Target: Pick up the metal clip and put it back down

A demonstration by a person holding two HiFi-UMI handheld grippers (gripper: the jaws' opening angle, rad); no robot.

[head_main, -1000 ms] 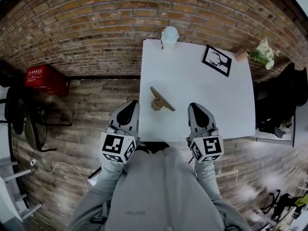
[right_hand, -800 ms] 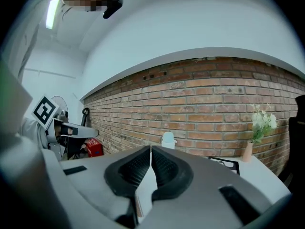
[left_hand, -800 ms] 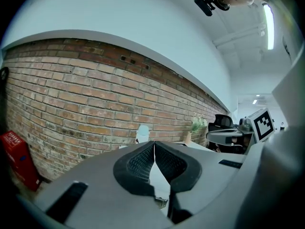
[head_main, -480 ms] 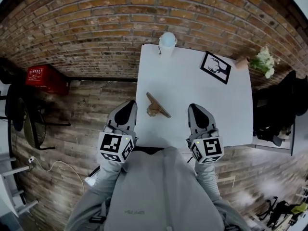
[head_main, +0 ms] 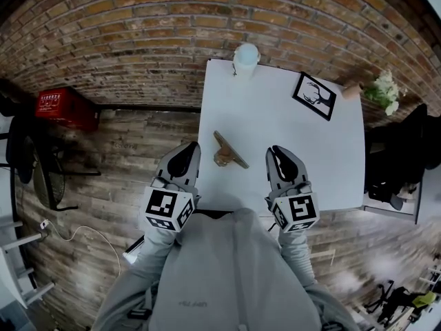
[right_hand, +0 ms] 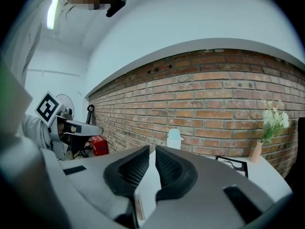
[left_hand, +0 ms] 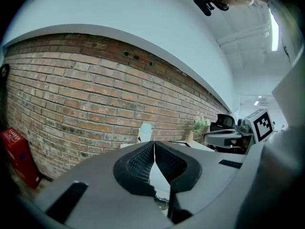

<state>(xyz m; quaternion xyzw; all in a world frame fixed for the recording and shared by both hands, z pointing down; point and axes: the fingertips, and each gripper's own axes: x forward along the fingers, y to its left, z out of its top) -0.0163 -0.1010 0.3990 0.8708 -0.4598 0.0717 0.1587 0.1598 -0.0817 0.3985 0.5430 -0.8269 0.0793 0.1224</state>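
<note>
Brick wall (head_main: 138, 33) behind, plank floor below, white table (head_main: 303, 164) butted against it, with a red crate (head_main: 60, 107) on the floor well to the left, contents not visible. At the table's far side, framed picture (head_main: 314, 95), white bottle (head_main: 245, 57) and a small vase (head_main: 351, 91) holding pale flowers (head_main: 381, 87); nearer, metal clip (head_main: 229, 150) lying on the table, just ahead of and between left tool (head_main: 187, 154) and right tool (head_main: 278, 156). Both clenched on nothing; likely to nudge the thin clip along the smooth top, or off the nearby left edge, if brought down without opening first.
</note>
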